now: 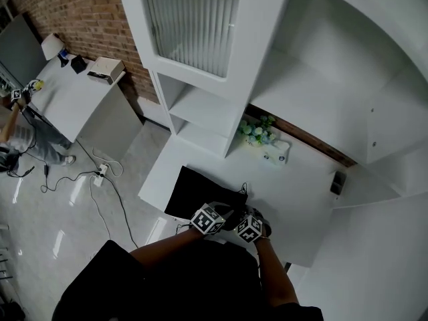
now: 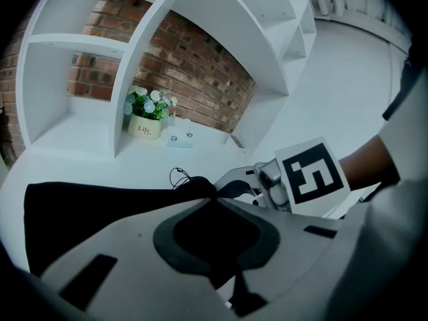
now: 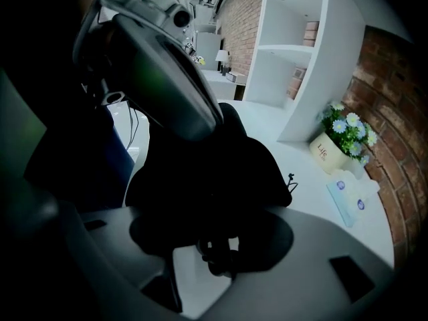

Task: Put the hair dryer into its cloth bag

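Observation:
The black cloth bag point(image 1: 200, 191) lies flat on the white counter point(image 1: 301, 199), its thin drawstring point(image 2: 179, 177) curling off the near corner. My left gripper point(image 1: 223, 212) is shut on the bag's edge; in the left gripper view black cloth fills the gap at the jaws point(image 2: 214, 202). My right gripper point(image 1: 245, 217) sits right beside it. In the right gripper view its jaws point(image 3: 214, 229) stand wide, the bulging black bag point(image 3: 207, 172) lies just past them, and a small dark lump point(image 3: 217, 258) hangs in the gap. I cannot pick out the hair dryer itself.
A pot of flowers point(image 1: 257, 132) and a small white card holder point(image 1: 277, 154) stand at the back of the counter under white shelving point(image 1: 200, 105). A small dark object point(image 1: 338, 181) lies at the right. Cables point(image 1: 100, 174) trail on the floor; a person point(image 1: 20, 139) is far left.

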{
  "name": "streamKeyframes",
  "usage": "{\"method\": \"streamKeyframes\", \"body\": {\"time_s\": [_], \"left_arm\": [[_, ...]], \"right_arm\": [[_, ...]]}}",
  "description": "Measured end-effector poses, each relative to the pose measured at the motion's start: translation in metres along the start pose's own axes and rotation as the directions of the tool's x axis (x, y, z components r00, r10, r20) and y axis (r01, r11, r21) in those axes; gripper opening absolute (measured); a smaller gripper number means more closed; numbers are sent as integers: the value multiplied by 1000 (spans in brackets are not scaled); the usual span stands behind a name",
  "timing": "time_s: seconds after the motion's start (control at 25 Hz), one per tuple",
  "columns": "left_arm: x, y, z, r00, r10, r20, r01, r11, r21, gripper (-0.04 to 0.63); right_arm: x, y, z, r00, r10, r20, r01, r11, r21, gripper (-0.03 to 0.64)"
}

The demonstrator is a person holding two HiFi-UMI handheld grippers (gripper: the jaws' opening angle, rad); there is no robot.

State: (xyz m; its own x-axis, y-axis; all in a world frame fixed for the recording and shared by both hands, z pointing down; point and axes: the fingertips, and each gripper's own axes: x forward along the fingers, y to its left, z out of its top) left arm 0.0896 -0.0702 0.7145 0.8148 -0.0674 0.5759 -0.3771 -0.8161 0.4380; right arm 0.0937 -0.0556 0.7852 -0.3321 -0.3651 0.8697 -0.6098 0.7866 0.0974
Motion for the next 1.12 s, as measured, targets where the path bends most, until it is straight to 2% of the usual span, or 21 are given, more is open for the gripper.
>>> {"method": "streamKeyframes", "body": {"time_s": [0.28,0.6,0.92,1.12], "left_arm": [[-7,3,6,998,30,63,-26,998,-56,35],[-13,8,5,993,95,71,-90,993,-73,35],[-12,18,-3,986,157,62,-151,984,-95,35],[-9,18,1,986,134,102,-121,985,-123,35]], "right_arm": [[15,-4,18,997,59,45,-57,997,-46,222],[32,-3,22,994,103,45,-100,992,-78,222],[22,-7,25,982,142,122,-144,989,11,244],[0,-14,6,984,124,127,-127,992,20,255]]}}
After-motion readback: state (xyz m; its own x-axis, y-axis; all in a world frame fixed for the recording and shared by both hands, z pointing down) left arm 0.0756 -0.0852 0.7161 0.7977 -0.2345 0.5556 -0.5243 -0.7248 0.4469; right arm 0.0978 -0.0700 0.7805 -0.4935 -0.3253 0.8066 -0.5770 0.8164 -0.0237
